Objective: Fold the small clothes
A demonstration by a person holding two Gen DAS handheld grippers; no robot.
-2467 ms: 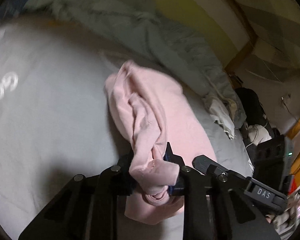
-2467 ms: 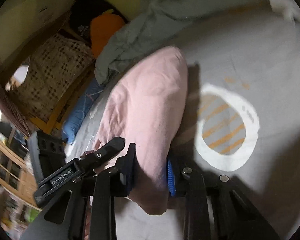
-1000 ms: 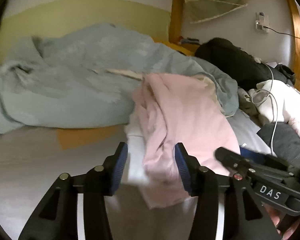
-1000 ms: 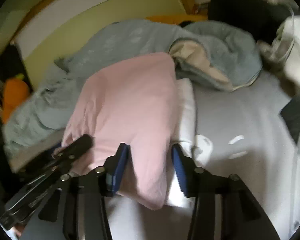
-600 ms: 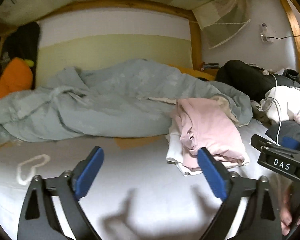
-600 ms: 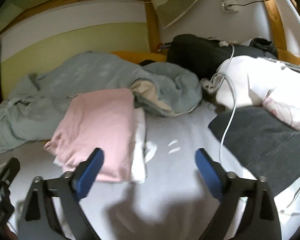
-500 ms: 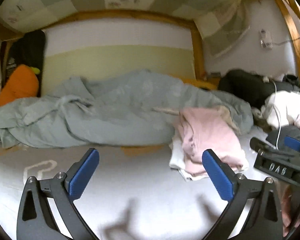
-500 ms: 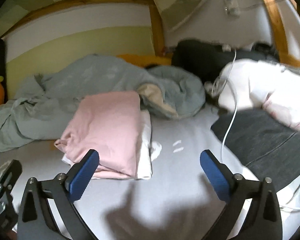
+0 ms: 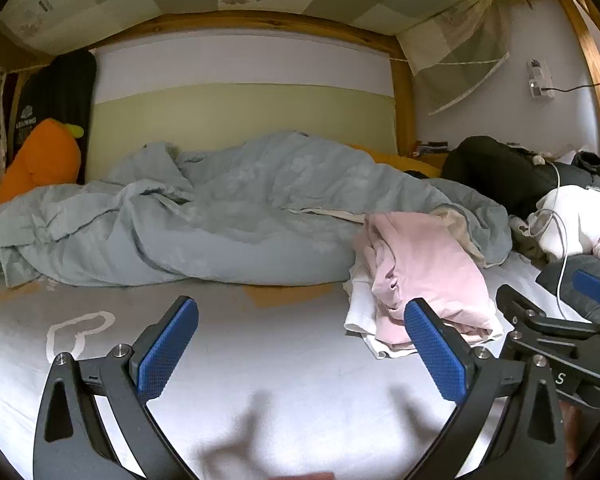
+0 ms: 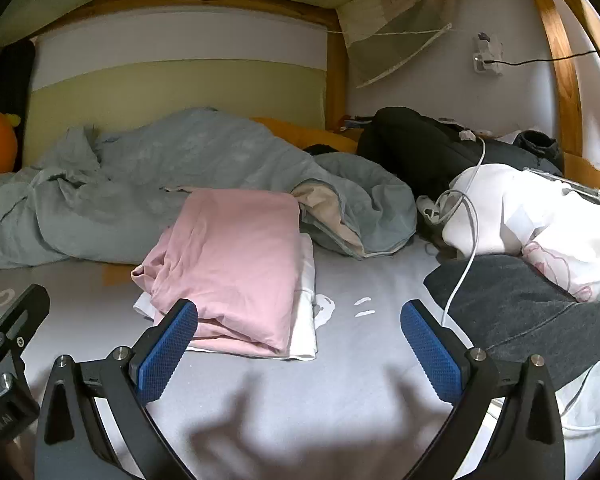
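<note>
A folded pink garment [image 10: 236, 256] lies on top of a folded white garment [image 10: 306, 320] on the grey bed sheet [image 10: 340, 380], against the rumpled blue-grey duvet [image 10: 160, 184]. The pile also shows in the left wrist view, the pink garment [image 9: 424, 264] over the white one [image 9: 360, 308]. My left gripper [image 9: 300, 344] is open and empty, low over the sheet to the left of the pile. My right gripper [image 10: 300, 344] is open and empty, in front of the pile. The right gripper's body shows at the right edge of the left wrist view [image 9: 556, 344].
A dark grey garment [image 10: 520, 312], a white and pink heap [image 10: 540, 216] with a white cable [image 10: 464, 256], and a black bag [image 10: 428, 148] lie to the right. An orange carrot plush [image 9: 40, 160] sits far left. Wooden bed posts [image 10: 560, 56] frame the wall.
Both grippers held the pink garment, set it on the white garment, opened, and drew back from the pile. The garment now lies free.
</note>
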